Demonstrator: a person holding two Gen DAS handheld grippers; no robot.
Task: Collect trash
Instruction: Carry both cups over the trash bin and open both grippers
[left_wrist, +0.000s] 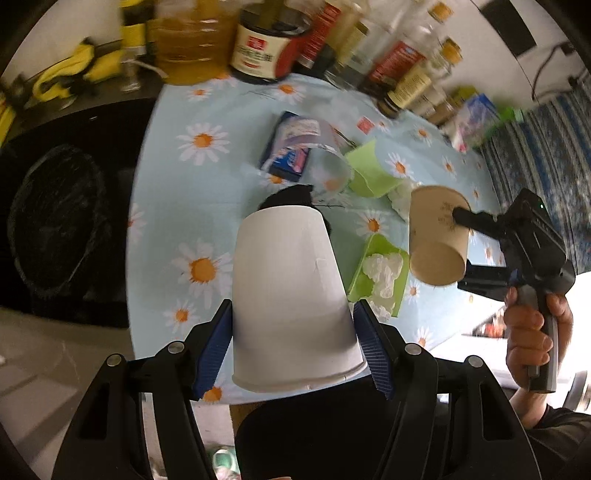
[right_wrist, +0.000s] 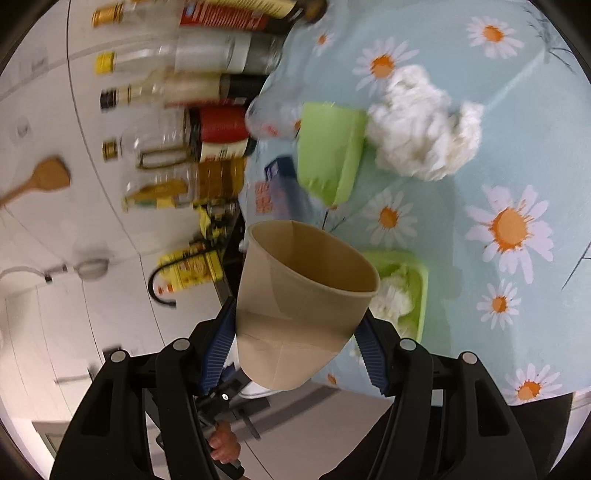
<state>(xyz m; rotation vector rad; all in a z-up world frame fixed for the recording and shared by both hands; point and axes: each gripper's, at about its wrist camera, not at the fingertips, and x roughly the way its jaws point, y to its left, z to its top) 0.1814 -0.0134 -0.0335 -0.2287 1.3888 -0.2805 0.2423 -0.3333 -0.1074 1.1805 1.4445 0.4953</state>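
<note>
Carrying a cup in each gripper, with the black bin (left_wrist: 55, 221) at nine o'clock of the table (left_wrist: 177, 199).
The left gripper (left_wrist: 291, 347) clamps the white cup (left_wrist: 291, 295), rim toward the camera, nearer the bin; the right gripper (right_wrist: 295, 347) clamps the brown cup (right_wrist: 306, 295), mouth pointing away.

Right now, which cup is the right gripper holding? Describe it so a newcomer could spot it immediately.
Start from the light blue daisy-print tablecloth on the round table. Above its near edge, two paper cups are held up off the cloth, each between blue gripper pads. The right gripper holds the plain brown paper cup, open mouth facing away from its camera; the other is a white paper cup.
</note>
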